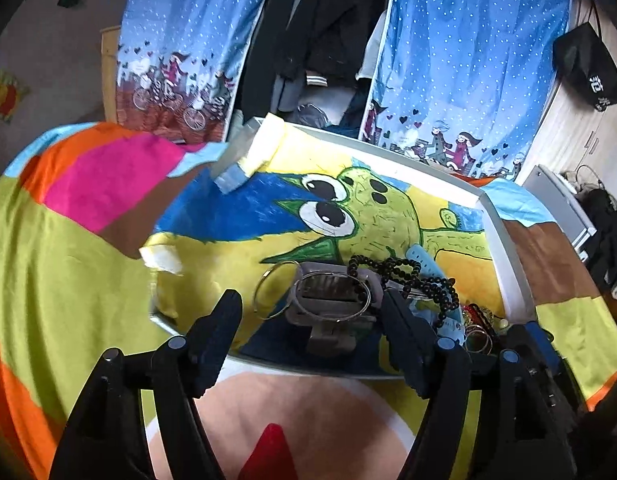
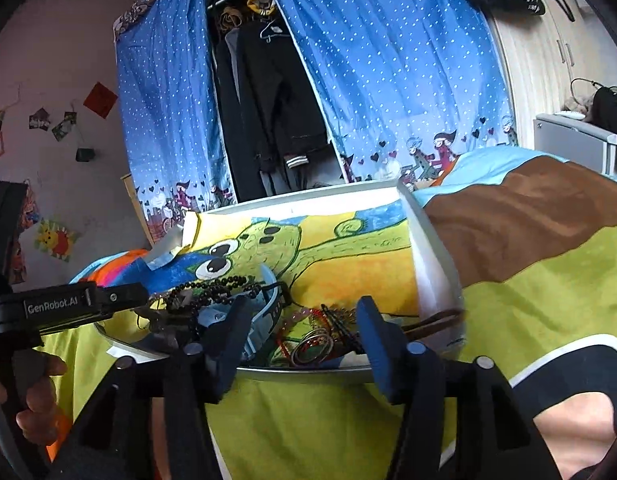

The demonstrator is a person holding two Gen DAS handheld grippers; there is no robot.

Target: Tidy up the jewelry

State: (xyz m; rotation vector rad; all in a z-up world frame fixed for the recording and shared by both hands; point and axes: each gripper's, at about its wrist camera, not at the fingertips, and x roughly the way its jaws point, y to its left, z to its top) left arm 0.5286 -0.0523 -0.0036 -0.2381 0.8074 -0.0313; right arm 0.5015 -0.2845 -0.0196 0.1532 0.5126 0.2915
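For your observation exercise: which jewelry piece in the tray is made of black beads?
The black bead strand, draped over the grey box; the silver hoops are plain metal rings.

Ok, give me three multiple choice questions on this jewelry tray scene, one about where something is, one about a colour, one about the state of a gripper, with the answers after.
1. Where does the black bead necklace lie?
A. In the white-rimmed tray, partly over the grey box
B. On the bedspread outside the tray
C. Hanging from the curtain

2. What colour is the big-eyed cartoon creature drawn on the tray's lining?
A. Red
B. Green
C. Purple

3. How does the left gripper stand?
A. Shut on the necklace
B. Shut on a bangle
C. Open, holding nothing

Answers:
1 A, the beads drape over the box's right side inside the rim.
2 B, its body is yellow-green with a green outline.
3 C, the fingers stand wide apart on either side of the box.
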